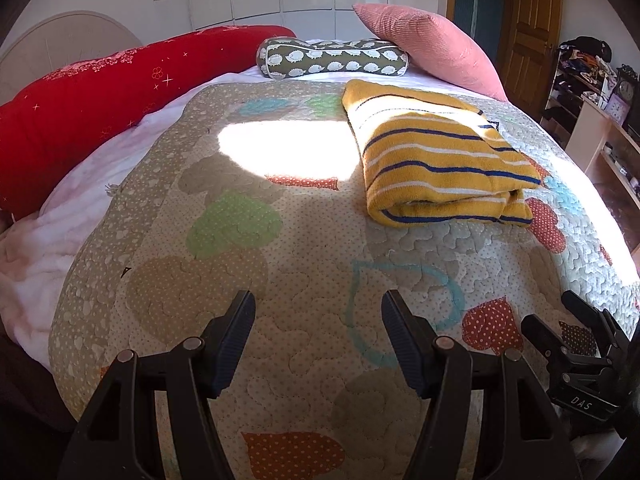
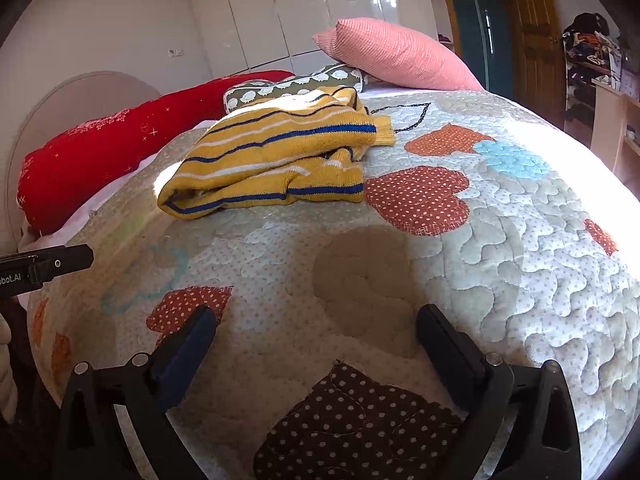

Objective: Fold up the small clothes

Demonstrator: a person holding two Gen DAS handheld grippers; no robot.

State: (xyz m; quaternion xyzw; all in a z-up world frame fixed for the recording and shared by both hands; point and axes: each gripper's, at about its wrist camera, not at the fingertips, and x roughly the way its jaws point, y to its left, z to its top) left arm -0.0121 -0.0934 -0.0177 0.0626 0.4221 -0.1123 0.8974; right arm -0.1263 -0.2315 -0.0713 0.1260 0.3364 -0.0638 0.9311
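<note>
A yellow knitted sweater [image 1: 436,156] with blue and white stripes lies folded into a compact bundle on the patchwork quilt [image 1: 280,248]. It also shows in the right wrist view [image 2: 272,160], ahead and to the left. My left gripper [image 1: 318,308] is open and empty, hovering over the quilt well short of the sweater. My right gripper [image 2: 316,324] is open and empty too, above the quilt near the bed's front edge. It also shows at the right edge of the left wrist view [image 1: 560,312].
A red bolster [image 1: 92,96], a hedgehog-print cushion [image 1: 332,60] and a pink pillow [image 1: 432,44] lie at the head of the bed. A wooden door [image 1: 532,20] and cluttered shelves [image 1: 588,76] stand to the right. A bright sun patch [image 1: 284,144] falls beside the sweater.
</note>
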